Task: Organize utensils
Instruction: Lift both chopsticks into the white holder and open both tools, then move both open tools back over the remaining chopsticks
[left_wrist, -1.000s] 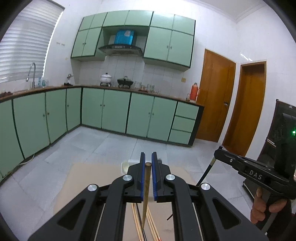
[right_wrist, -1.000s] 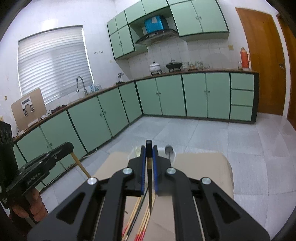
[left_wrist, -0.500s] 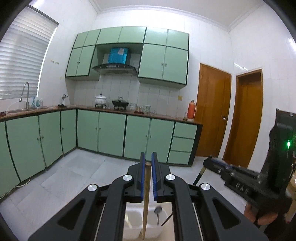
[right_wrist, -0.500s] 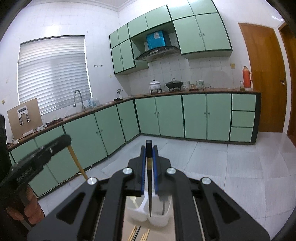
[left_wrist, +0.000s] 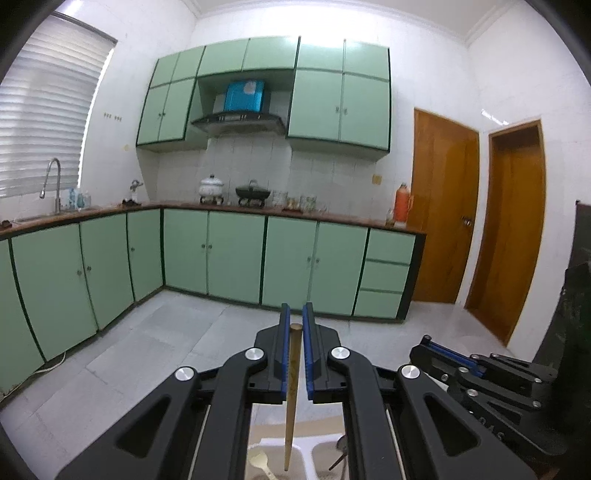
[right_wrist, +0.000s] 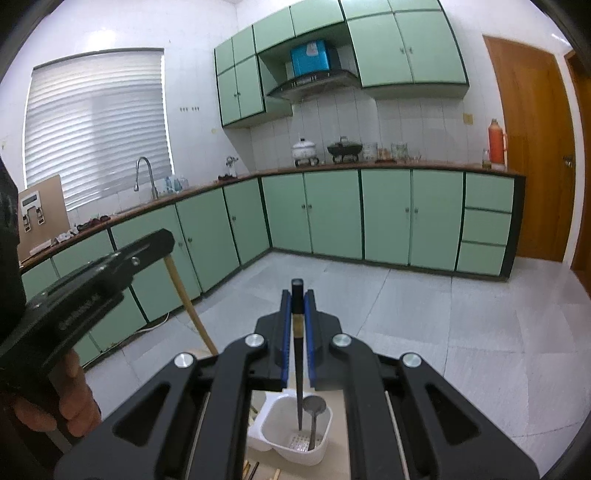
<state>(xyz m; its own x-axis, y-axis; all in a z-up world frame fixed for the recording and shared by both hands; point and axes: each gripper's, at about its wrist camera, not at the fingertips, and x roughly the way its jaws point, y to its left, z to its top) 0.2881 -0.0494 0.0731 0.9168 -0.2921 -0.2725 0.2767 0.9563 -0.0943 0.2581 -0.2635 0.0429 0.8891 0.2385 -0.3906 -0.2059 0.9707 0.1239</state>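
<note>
Two grippers in view. Left gripper (left_wrist: 294, 332) clamped on one pale wooden chopstick (left_wrist: 291, 391), hanging tip-down over the left side of the white holder (left_wrist: 306, 448); also seen from the right wrist view (right_wrist: 168, 251) with the same stick (right_wrist: 188, 302) slanting below it and a hand (right_wrist: 70, 402) on the grip. Right gripper (right_wrist: 297, 321) clamped on one black chopstick (right_wrist: 298, 369), gold band near the top, tip down inside the holder (right_wrist: 291, 424), just beside one metal spoon (right_wrist: 314, 410) standing bowl-up in the same compartment. One gold-coloured utensil head (left_wrist: 260, 461) in the left compartment. Several loose chopstick ends (right_wrist: 255, 469) on the table in front of the holder, count not determinable. Two brown doors (left_wrist: 443, 206), one red flask (right_wrist: 496, 142), one white pot (right_wrist: 304, 149), one black pot (right_wrist: 345, 147) on the counter, one blue box (right_wrist: 309, 57) above the hood. Embossed lettering on the left gripper body not legible
</note>
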